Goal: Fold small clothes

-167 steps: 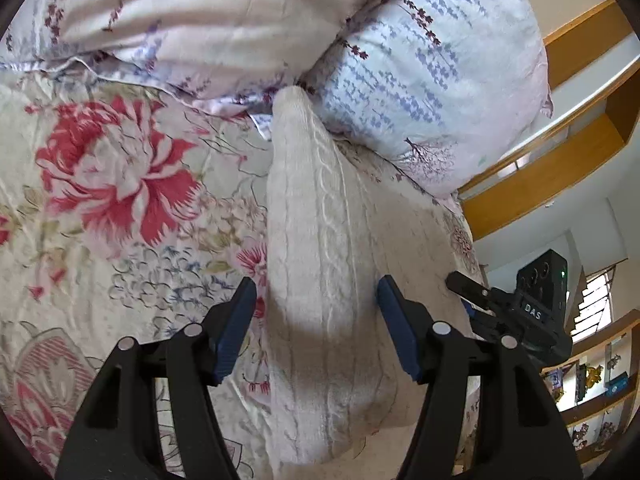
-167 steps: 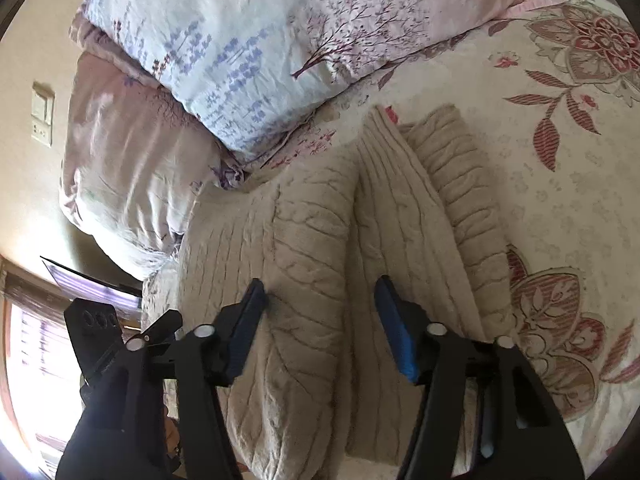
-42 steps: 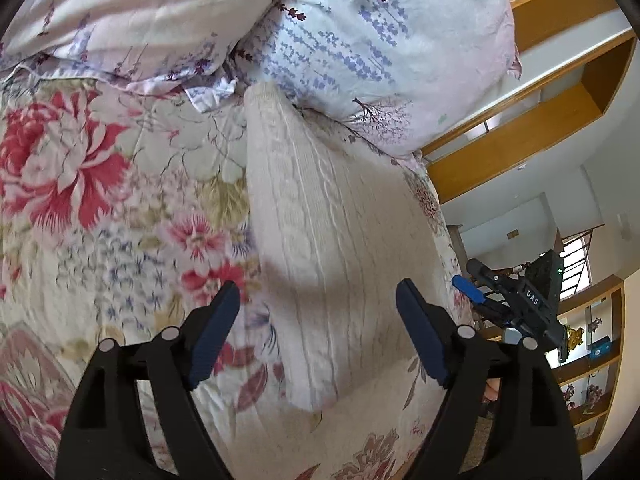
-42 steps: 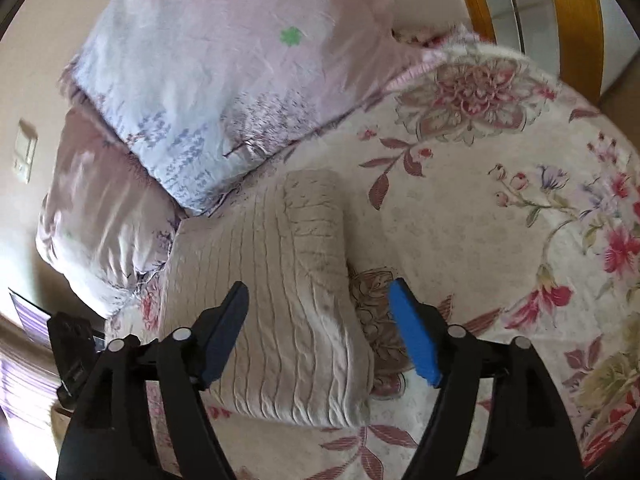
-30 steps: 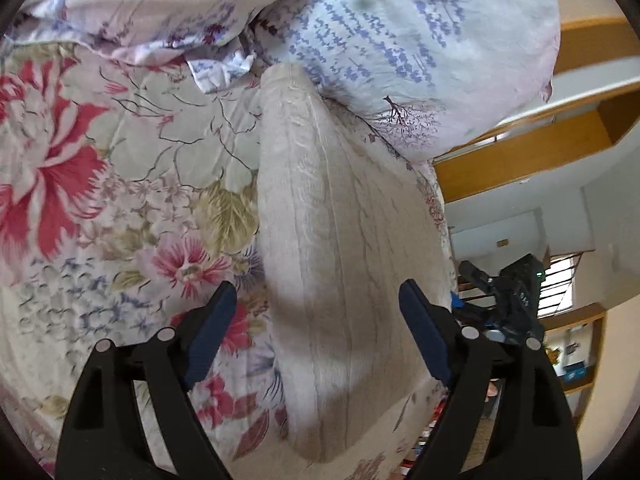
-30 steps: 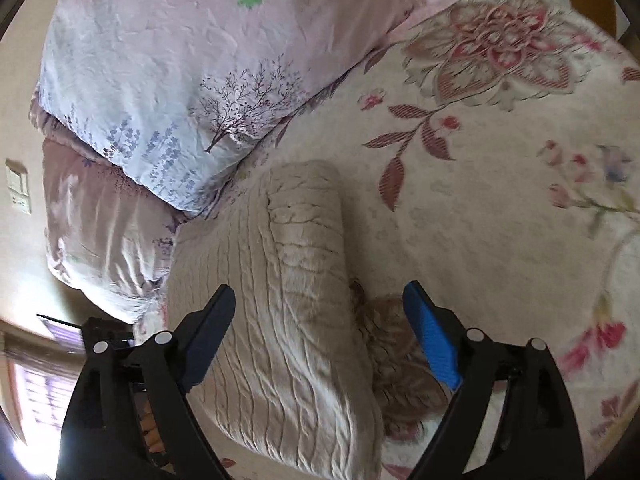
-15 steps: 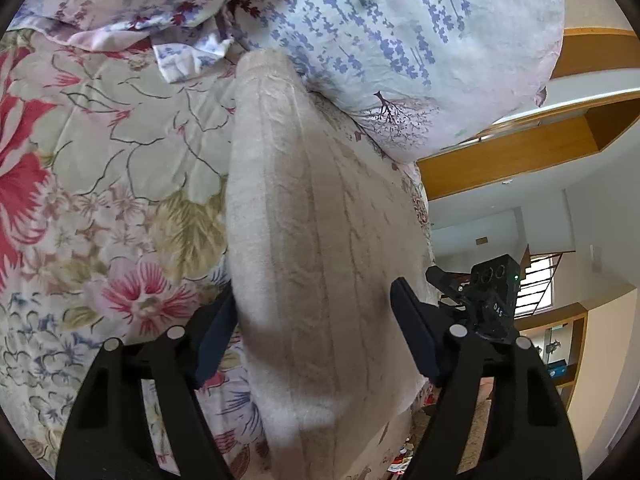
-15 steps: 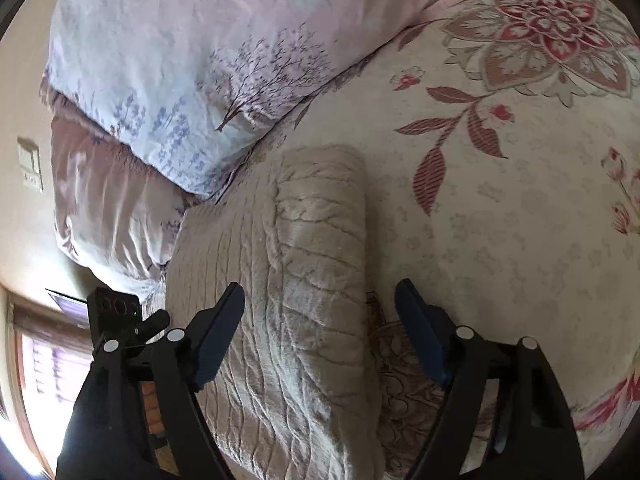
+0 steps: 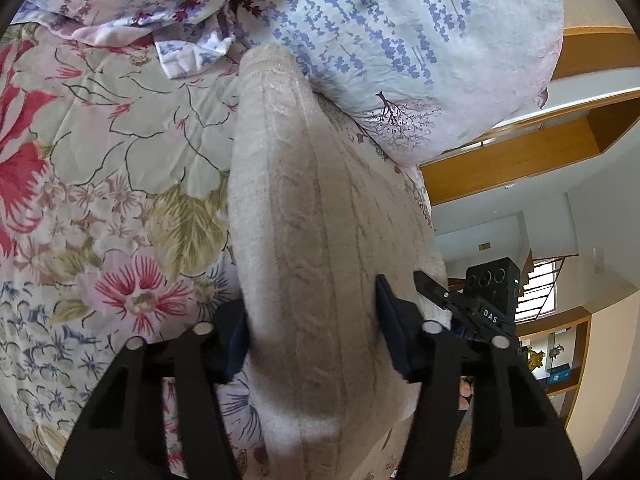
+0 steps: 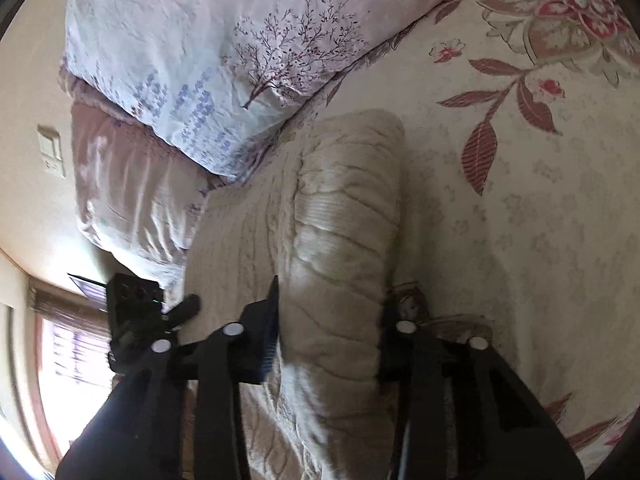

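A cream knitted sweater (image 9: 320, 248) lies folded into a thick bundle on a flowery bedspread (image 9: 100, 168). Its far end pokes up against the pillows (image 9: 400, 40) at the head of the bed. Its near end is by the side edge of the bed, where the room floor and shelves show past it.

The left gripper (image 9: 312, 328) has just been squeezing in. Its two black fingers now press on both sides of the sweater's near end, and the soft knit bulges up between them. To the left of the sweater, the bedspread is flat and open.

The right gripper (image 10: 330, 332) has also just been squeezing in. It is clamped on the rolled, thick edge of the sweater (image 10: 340, 216), with one finger on each side of the roll. The picture is a little blurry here. To the right of the roll there is a wide, bare stretch of bedspread (image 10: 540, 220) with red leaves on it.

Each gripper can be seen in the other's view, at the other side of the sweater.
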Demonstrator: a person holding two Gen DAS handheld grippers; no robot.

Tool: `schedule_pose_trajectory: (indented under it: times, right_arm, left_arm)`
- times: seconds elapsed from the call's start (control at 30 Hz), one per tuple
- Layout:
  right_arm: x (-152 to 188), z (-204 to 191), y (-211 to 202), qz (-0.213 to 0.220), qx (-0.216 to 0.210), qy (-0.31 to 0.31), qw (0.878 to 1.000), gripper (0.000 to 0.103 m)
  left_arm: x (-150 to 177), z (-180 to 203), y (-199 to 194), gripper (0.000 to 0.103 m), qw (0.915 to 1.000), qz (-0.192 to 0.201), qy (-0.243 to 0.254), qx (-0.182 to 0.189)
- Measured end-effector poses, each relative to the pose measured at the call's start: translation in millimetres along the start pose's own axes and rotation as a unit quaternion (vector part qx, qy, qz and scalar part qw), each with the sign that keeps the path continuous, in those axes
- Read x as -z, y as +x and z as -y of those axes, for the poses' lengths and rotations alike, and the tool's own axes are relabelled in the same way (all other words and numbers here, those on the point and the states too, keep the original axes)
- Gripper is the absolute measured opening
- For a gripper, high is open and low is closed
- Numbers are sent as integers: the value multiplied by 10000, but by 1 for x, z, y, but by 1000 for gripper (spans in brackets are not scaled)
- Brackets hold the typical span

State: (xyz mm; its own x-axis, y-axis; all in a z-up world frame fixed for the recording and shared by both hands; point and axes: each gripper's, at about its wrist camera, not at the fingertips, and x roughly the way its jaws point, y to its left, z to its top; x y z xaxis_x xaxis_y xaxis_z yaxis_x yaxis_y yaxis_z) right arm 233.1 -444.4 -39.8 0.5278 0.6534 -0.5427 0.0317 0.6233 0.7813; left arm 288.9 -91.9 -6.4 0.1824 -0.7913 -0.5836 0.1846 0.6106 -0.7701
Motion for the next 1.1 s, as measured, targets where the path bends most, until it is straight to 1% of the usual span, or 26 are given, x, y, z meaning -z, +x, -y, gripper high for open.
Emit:
schedule_pose_trajectory:
  times: [0.07,0.13,0.23,0.37,0.4,0.47,0.57,0.67,0.7,0.73,0.77,0.83,0.87,0.9,0.97,1.0,1.07,1.1]
  right_arm:
    - [3,-7,-4,99,-10,-21,9999,32]
    - [7,-15,-9,190,-111,-35,9998,31]
    - [15,-32,-15,265,-180,-126,9994,30]
    - [29,-58,-15,234,-261,-280,9990,30]
    - [33,-66,-13,226,-313,-325,9987,30]
    - [40,-82,-5,226,-370,-458,9980,29]
    - [52,-118,14,286,-336,-930,9947,29]
    - [62,-139,33,360,-395,-1221,9911,29]
    - [66,-145,47,331,-375,-1303,9902,29]
    - [67,-146,56,263,-351,-1303,9905,29]
    - [67,-144,75,79,-237,-1254,9918,29]
    - [68,-136,102,-222,52,-1109,9936,30]
    - [67,-129,114,-290,306,-1001,9941,31]
    - [66,-124,116,-303,215,-909,9952,36]
    - [61,-119,113,-418,83,-695,9967,39]
    - [61,-119,111,-431,81,-690,9967,40]
    - [58,-121,99,-348,168,-753,9964,43]
    - [58,-121,95,-284,158,-750,9967,44]
  left_arm:
    - [2,2,-4,41,10000,46,33,10]
    - [3,5,-9,39,9999,84,52,99]
    - [5,11,-20,37,9996,74,83,249]
    - [13,15,-47,37,9994,140,215,227]
    - [15,13,-60,37,9993,172,227,222]
    - [20,9,-78,37,9993,238,223,198]
    - [25,-2,-112,37,9992,354,159,124]
    - [23,-20,-145,38,9984,560,33,1]
    - [24,-30,-155,38,9978,660,-33,-59]
    - [25,-38,-161,39,9973,715,-108,-103]
    - [27,-48,-166,39,9968,757,-201,-154]
    - [27,-71,-166,40,9955,762,-419,-385]
    - [27,-81,-161,42,9946,712,-537,-528]
    - [28,-94,-156,43,9940,670,-659,-558]
    - [29,-109,-154,47,9935,701,-801,-395]
    - [29,-112,-154,47,9936,726,-797,-324]
    - [31,-111,-159,50,9937,779,-692,-404]
    - [32,-108,-164,50,9933,866,-562,-522]
